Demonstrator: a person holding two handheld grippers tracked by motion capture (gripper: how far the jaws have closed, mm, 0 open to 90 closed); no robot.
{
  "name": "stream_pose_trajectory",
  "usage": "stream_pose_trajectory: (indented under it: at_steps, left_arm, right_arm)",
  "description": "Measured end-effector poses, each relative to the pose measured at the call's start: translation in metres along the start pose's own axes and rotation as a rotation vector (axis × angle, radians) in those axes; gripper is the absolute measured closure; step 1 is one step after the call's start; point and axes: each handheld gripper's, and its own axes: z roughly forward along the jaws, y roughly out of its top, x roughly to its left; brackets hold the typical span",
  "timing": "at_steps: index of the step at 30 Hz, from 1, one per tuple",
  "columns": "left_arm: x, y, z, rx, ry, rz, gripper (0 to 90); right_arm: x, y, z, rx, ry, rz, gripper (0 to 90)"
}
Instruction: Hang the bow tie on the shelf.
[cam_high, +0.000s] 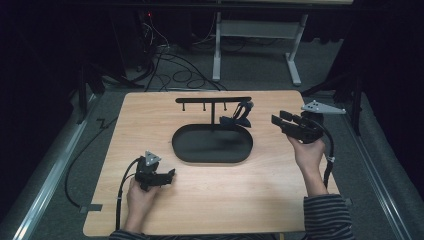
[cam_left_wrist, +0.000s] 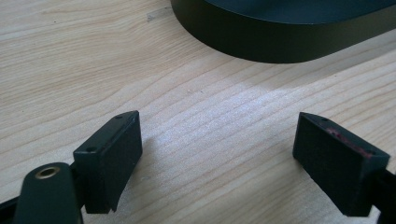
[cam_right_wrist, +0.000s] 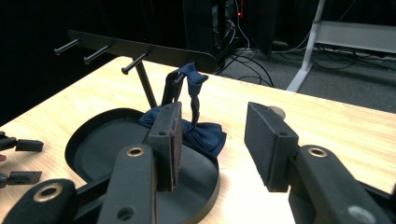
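A black oval tray (cam_high: 200, 150) lies mid-table and carries a stand whose bar (cam_high: 212, 100) has several pegs. A dark blue bow tie (cam_high: 236, 118) hangs by its strap from the bar's right end, its bow resting on the tray's rim. In the right gripper view the bow tie (cam_right_wrist: 203, 135) lies just beyond my right gripper (cam_right_wrist: 212, 126), which is open and empty. That right gripper (cam_high: 278, 120) is held above the table to the right of the stand. My left gripper (cam_high: 171, 175) rests low near the tray's front left, open, with bare wood between its jaws (cam_left_wrist: 217, 140).
The tray wall (cam_left_wrist: 280, 42) stands close ahead of the left gripper. Bare wood spreads in front of the tray (cam_high: 215, 195). Beyond the table's far edge lie floor cables (cam_high: 175, 70) and white desk legs (cam_high: 217, 50). Metal rails (cam_high: 55, 165) run along both sides.
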Motion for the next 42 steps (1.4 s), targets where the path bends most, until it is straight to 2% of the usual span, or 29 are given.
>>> stream_pose_trajectory:
  at_steps: [11, 19, 42]
  left_arm:
    - [0.000, 0.000, 0.000, 0.000, 0.000, 0.000, 16.0]
    - [0.000, 0.000, 0.000, 0.000, 0.000, 0.000, 16.0]
    - [0.000, 0.000, 0.000, 0.002, 0.000, 0.001, 16.0]
  right_arm:
    - [-0.001, -0.009, -0.014, -0.018, -0.005, 0.001, 58.2]
    - [-0.002, -0.023, -0.022, -0.045, 0.002, 0.027, 58.1]
    - [-0.012, -0.053, -0.036, -0.039, -0.017, 0.064, 57.7]
